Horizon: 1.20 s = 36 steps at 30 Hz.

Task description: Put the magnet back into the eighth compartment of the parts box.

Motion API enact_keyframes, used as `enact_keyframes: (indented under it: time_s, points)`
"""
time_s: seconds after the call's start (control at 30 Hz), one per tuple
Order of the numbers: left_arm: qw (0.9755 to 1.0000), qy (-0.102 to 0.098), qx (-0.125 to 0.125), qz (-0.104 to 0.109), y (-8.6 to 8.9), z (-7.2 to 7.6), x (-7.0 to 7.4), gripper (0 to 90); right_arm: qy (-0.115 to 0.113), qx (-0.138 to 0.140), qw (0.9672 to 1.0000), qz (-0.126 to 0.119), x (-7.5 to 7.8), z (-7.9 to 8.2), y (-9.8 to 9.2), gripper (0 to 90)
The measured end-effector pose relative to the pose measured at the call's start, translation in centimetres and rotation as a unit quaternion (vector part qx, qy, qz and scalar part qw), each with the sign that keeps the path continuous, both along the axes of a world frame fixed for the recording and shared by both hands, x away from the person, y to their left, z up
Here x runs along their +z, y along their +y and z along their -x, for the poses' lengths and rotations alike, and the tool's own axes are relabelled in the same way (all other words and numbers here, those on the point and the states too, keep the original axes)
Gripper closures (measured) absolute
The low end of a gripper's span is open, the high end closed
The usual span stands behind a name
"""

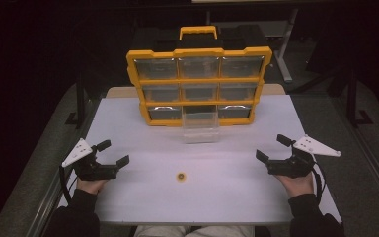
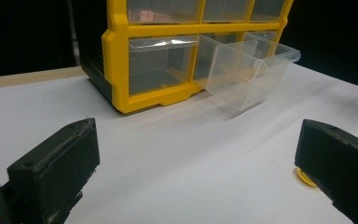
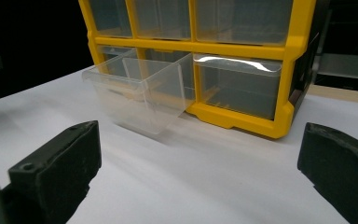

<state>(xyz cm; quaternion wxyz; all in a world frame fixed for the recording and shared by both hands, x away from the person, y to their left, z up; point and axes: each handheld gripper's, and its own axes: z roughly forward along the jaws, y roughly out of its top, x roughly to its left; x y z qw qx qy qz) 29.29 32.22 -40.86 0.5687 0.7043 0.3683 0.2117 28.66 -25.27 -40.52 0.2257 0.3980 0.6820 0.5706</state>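
While both hands rest at the near edge of the counter (image 1: 128, 197), the high view has the left gripper (image 1: 114, 154) and right gripper (image 1: 272, 148) with fingers spread apart, holding nothing. Between them, closer to the left fingers, lies a small yellow disc (image 1: 181, 176); beyond it, the clear drawer (image 1: 200, 126) juts out of the yellow organizer (image 1: 199, 86).

On to the left gripper view: fingers wide, the disc (image 2: 304, 178) peeking out just behind the right-hand finger (image 2: 340, 163), and the drawer (image 2: 251, 77) ahead.

Right gripper view now: fingers apart again, the open drawer (image 3: 144, 93) straight beyond them.

That disc looks light, stiff and flat, likely slippery on this smooth surface; pinching it across its rim seems the safest hold.
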Motion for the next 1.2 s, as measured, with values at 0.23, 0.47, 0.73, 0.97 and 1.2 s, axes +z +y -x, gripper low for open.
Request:
enact_keyframes:
  time_s: [0.23, 0.47, 0.73, 0.97, 1.2]
  points:
    - [1.0000, 0.000, -0.004, -0.003, -0.1, -0.1, -0.1, 0.0, 0.004, 0.002, 1.0000, 0.001, 0.0, 0.0, 0.0, 0.0]
    - [1.0000, 0.004, -0.003, -0.004, -0.2, 0.0, -0.3, 0.0, 0.013, -0.006, 0.9999, 0.004, -0.1, -0.2, 0.2, 0.0]
    - [1.0000, 0.004, 0.000, -0.007, -0.3, 0.0, -0.3, 0.0, 0.034, -0.004, 0.9993, 0.013, -0.4, -0.5, 0.7, 0.0]
    - [1.0000, 0.003, 0.003, -0.005, -0.2, 0.1, -0.3, 0.0, 0.037, 0.008, 0.9990, 0.023, 0.1, -0.6, 1.4, 0.0]
    - [1.0000, 0.002, 0.001, -0.003, -0.1, 0.1, -0.3, 0.0, 0.040, 0.020, 0.9985, 0.033, 0.4, -0.7, 1.9, 0.0]
